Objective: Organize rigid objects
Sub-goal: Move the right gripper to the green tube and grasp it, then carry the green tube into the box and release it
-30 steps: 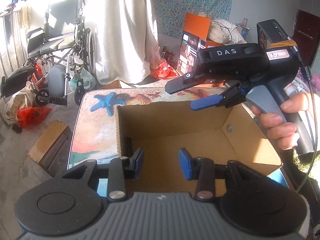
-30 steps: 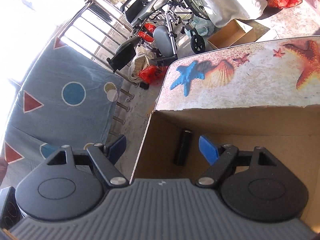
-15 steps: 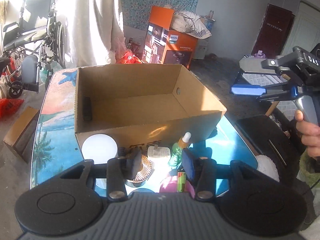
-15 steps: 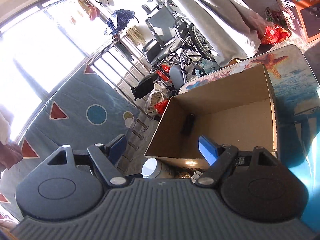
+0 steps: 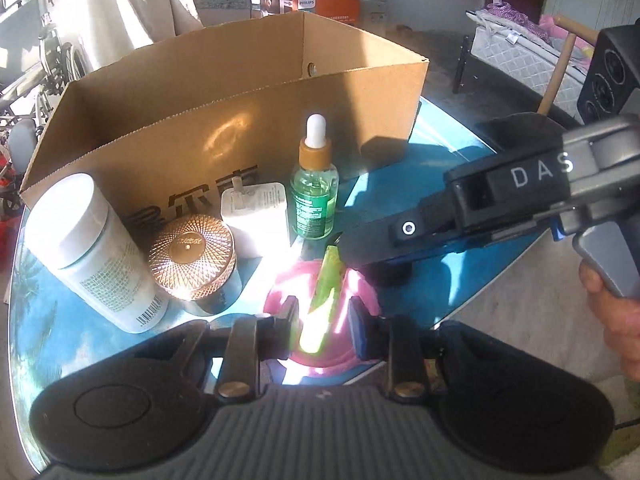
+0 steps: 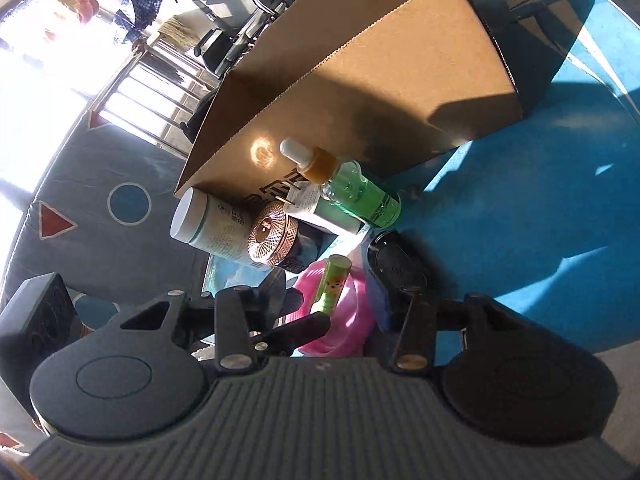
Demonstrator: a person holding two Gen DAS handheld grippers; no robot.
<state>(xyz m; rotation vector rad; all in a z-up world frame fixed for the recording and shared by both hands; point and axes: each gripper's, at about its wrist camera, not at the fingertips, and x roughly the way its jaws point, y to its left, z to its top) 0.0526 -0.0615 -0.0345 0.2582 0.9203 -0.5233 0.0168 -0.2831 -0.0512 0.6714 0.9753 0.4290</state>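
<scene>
The left tongs (image 5: pixel 319 322) are closing around a green tube (image 5: pixel 323 296) lying on a pink dish (image 5: pixel 360 280), not yet pinching. The right tongs (image 6: pixel 334 312), also closing, straddle the same dish, apparently to steady it. Beyond stand jars, a dropper bottle (image 5: pixel 315 200) and the cardboard box (image 5: pixel 240 120) on a sunlit blue worktop (image 5: pixel 460 280).

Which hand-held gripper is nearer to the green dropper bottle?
Right. The right hand-held gripper reaches just beside the green glass dropper bottle; the left hand-held gripper straddles the green tube, farther back.
</scene>
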